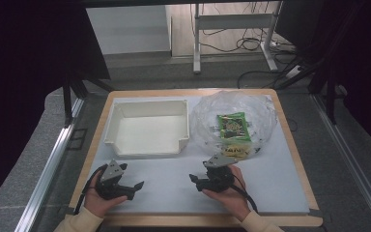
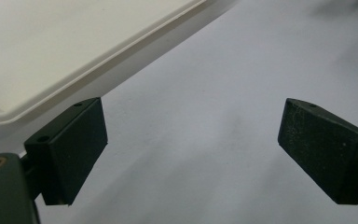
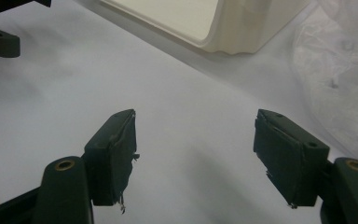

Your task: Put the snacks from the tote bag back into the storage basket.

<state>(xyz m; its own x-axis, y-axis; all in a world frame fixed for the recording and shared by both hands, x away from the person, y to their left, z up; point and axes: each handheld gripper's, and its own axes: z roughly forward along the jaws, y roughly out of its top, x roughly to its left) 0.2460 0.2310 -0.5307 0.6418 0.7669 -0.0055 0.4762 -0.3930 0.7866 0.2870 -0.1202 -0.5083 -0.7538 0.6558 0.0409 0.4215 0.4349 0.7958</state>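
Observation:
A white open tray stands at the back left of the white mat. To its right lies a crumpled clear plastic bag with a green snack packet inside. Near the front edge, my left gripper rests in a hand and points right. Its jaws are open over bare mat, with the tray's rim just beyond. My right gripper points left, open with nothing between its fingers. The tray's corner and the bag lie ahead of it.
The wooden table edge frames the mat. A yellowish packet lies at the bag's near edge, just behind my right gripper. A dark part of the left gripper shows at the top left of the right gripper view. A desk frame and cables stand beyond the table.

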